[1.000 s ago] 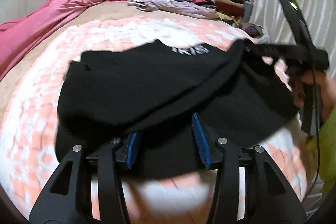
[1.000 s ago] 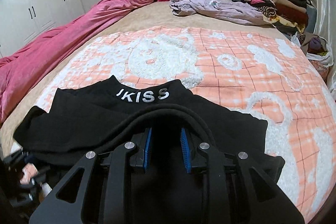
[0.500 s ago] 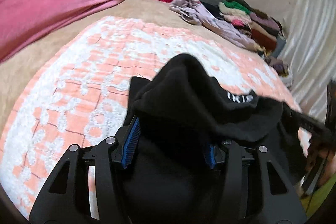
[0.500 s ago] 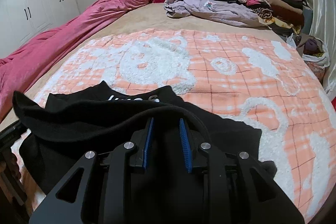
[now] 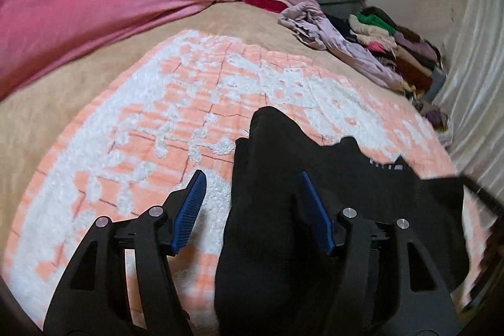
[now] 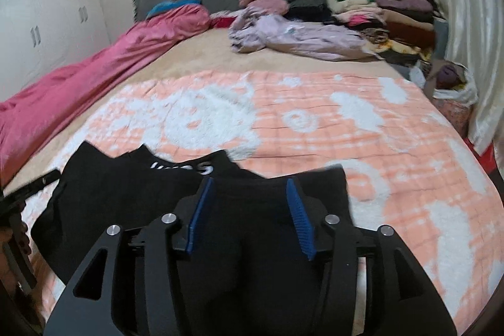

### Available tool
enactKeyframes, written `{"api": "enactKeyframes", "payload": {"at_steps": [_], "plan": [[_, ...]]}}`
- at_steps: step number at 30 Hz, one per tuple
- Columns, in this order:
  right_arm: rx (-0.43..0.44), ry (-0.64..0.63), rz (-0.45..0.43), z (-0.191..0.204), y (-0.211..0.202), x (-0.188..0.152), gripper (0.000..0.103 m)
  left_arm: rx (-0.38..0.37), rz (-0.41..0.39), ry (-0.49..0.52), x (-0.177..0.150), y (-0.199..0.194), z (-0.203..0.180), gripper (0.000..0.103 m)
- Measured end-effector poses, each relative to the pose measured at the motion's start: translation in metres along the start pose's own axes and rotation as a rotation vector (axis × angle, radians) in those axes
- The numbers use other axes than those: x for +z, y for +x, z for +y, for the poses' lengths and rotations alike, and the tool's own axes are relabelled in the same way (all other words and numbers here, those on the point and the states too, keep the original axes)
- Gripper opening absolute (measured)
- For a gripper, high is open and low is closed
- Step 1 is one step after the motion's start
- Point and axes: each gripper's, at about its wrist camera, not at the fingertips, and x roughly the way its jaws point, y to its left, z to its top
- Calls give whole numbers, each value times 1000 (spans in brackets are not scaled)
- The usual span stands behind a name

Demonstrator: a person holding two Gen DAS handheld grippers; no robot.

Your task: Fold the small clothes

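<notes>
I see the bed (image 6: pixel 201 52) spread with a peach-and-white blanket (image 6: pixel 362 128), and the black garment (image 6: pixel 132 194) lies folded on its near edge. My left gripper (image 5: pixel 252 203) and right gripper (image 6: pixel 249 210) are both opening their jaws, black cloth lying loose between them, pads no longer pinching.

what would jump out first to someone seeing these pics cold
The black garment with white lettering, bunched on the orange-and-white blanket close to both cameras. The left gripper and the right gripper are each opening with the black cloth between their blue pads. Behind, a pink duvet runs along the left side of the bed and a stack of clothes sits at the far right.
</notes>
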Motion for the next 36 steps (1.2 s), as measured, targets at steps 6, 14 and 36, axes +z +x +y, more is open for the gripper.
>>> {"api": "enactKeyframes", "payload": {"at_steps": [6,14,36], "plan": [[-80,137,12,-54,-8,-16,48,-18,43,16,-14,1,6,62],[-51,155,96,-57,22,-25,48,-40,78,-18,-20,2,17,64],[-101,109,74,-56,33,-14,4,-48,86,37,-22,-4,12,4]]}}
